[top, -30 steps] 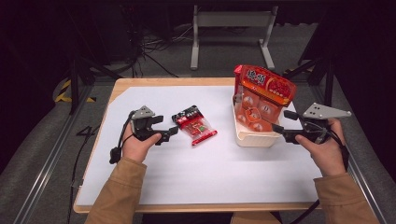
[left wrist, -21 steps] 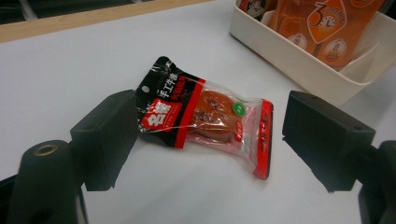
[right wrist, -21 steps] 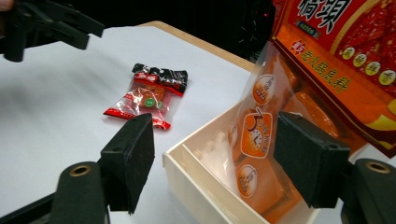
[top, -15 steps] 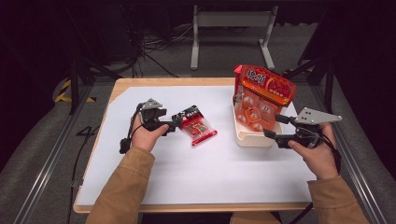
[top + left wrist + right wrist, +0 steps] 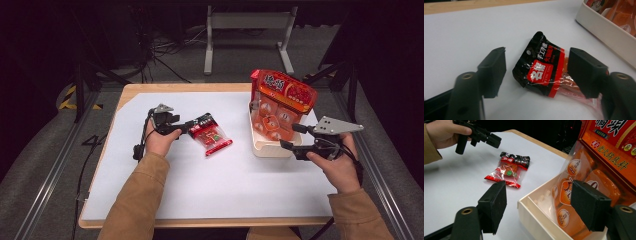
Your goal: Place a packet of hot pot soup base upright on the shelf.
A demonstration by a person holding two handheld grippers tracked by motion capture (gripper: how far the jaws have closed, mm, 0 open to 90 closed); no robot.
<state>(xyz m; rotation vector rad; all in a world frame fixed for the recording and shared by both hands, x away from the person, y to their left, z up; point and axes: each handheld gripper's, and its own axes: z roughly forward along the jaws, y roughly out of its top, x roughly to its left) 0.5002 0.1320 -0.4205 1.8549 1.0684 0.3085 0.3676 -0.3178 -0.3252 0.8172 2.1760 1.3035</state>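
Your left gripper (image 5: 191, 127) has just been closing; its fingers (image 5: 492, 71) straddle the black header of the small red-and-black snack packet (image 5: 210, 135) lying on the white counter (image 5: 200, 185), not yet pinching. Your right gripper (image 5: 289, 136) waits, fingers wide, by the cream tray (image 5: 267, 148) holding the orange bag (image 5: 280, 102).

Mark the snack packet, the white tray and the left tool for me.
snack packet (image 5: 541, 72), left gripper view, red label.
white tray (image 5: 270, 148), high view, front wall.
left tool (image 5: 192, 126), high view, between its tips.
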